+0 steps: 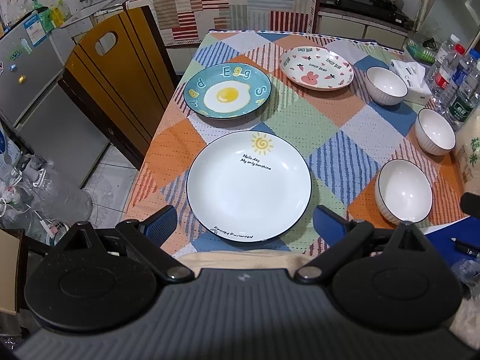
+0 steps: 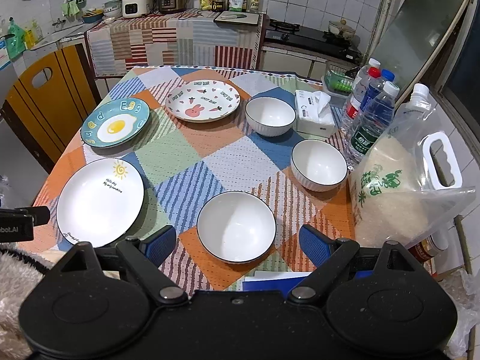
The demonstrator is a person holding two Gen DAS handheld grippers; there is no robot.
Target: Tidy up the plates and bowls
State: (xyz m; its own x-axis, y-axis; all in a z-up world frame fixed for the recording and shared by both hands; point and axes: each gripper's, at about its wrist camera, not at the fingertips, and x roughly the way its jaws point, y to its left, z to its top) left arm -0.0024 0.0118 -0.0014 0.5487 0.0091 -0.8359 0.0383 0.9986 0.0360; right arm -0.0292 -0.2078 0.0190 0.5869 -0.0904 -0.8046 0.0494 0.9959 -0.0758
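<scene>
Six dishes: three plates and three bowls lie singly on the table (image 2: pixel 228 150); none is stacked, so the sorting has not begun.
Sun plate (image 1: pixel 249 186): it sits at the near left corner of the tabletop, closest to you.
Egg plate (image 1: pixel 227 91): it lies further along the left edge, just beyond the sun plate and apart from it.
Rabbit plate (image 1: pixel 316 67): it sits toward the far edge, near the middle, beside the far bowl.
Near bowl (image 2: pixel 236 227): it stands upright and empty at the near edge, right of the sun plate.
Middle bowl (image 2: pixel 319 165): it stands along the right edge, next to the rice bag (image 2: pixel 399 186) and the water bottles (image 2: pixel 369 114).
Far bowl (image 2: pixel 270 116): it stands further back on the right, just beside the tissue box (image 2: pixel 315 114).
Left gripper (image 1: pixel 249 225): your jaws are spread wide and hold nothing, hovering over the near rim of the sun plate.
Right gripper (image 2: pixel 237 243): your jaws are likewise wide apart and empty, framing the near bowl from above.
Step in hand: you appear to be lining up the first pickups, one dish per hand.
Next move: lower each gripper so one finger goes inside a rim, pinch firmly, then lift level; glazed rims probably slip.
</scene>
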